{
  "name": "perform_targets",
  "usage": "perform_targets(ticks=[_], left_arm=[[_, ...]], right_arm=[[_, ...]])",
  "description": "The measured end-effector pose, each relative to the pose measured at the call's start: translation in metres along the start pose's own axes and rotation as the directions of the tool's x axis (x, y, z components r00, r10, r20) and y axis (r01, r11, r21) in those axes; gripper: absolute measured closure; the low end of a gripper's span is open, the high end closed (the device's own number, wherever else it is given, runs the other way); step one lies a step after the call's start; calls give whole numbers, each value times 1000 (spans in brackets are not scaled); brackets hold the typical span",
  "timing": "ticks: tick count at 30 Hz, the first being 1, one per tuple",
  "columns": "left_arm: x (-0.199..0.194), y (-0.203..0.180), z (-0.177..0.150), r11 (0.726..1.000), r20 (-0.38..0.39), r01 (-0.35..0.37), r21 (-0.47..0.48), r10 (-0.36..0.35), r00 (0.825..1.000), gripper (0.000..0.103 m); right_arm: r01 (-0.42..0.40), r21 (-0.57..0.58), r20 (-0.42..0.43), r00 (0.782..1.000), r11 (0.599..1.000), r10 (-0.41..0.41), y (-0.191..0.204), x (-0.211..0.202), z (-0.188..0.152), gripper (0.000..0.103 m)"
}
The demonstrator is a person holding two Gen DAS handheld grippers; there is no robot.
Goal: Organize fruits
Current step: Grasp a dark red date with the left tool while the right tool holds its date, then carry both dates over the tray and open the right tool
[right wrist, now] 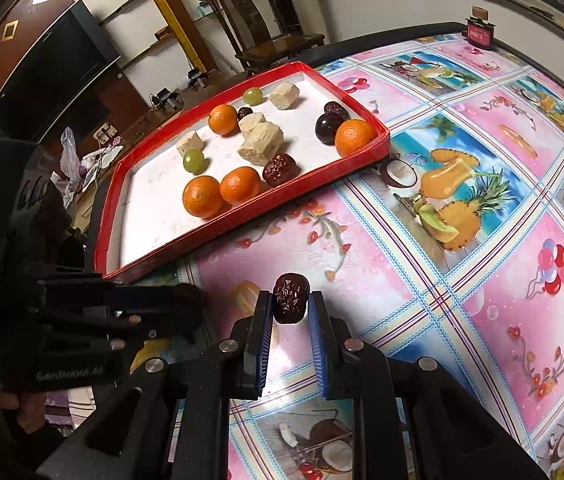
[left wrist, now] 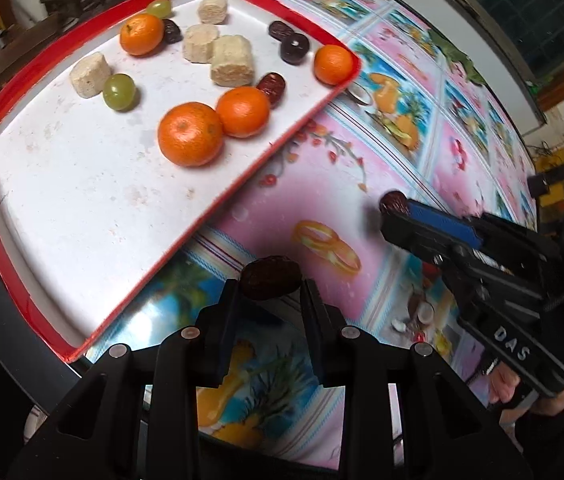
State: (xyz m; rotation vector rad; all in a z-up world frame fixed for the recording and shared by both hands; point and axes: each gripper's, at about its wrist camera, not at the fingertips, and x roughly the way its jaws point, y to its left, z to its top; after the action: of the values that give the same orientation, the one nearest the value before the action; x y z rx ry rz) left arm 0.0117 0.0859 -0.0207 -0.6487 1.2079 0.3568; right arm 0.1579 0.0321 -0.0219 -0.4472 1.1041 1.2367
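A red-rimmed white tray (left wrist: 62, 208) (right wrist: 313, 188) holds several oranges (left wrist: 190, 134) (right wrist: 202, 196), green grapes (left wrist: 119, 91), dark red dates (left wrist: 272, 86) (right wrist: 280, 169), a dark plum (right wrist: 327, 127) and pale cake pieces (left wrist: 230, 61). My left gripper (left wrist: 270, 286) is shut on a dark red date (left wrist: 270, 278) just off the tray's near edge, above the tablecloth. My right gripper (right wrist: 290, 300) is shut on another wrinkled date (right wrist: 290, 298), above the cloth. In the left wrist view the right gripper (left wrist: 395, 208) shows at right with its date (left wrist: 393, 201).
The table wears a pink and blue fruit-print cloth (right wrist: 461, 208). A small red box (right wrist: 480, 32) stands at the far edge. A wooden chair (right wrist: 274, 40) and a dark screen (right wrist: 54, 76) are beyond the table.
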Motion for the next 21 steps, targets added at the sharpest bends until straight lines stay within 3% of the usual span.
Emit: perform_targets(ticks=[7, 21], left_arm=[[-20, -1, -2, 998, 42, 14, 61, -16, 999, 75], [-50, 44, 21, 999, 119, -9, 43, 4, 993, 75]], right_arm=[[31, -5, -4, 1000, 1000, -31, 6, -5, 0, 85], [40, -38, 30, 999, 999, -39, 36, -6, 28, 85]])
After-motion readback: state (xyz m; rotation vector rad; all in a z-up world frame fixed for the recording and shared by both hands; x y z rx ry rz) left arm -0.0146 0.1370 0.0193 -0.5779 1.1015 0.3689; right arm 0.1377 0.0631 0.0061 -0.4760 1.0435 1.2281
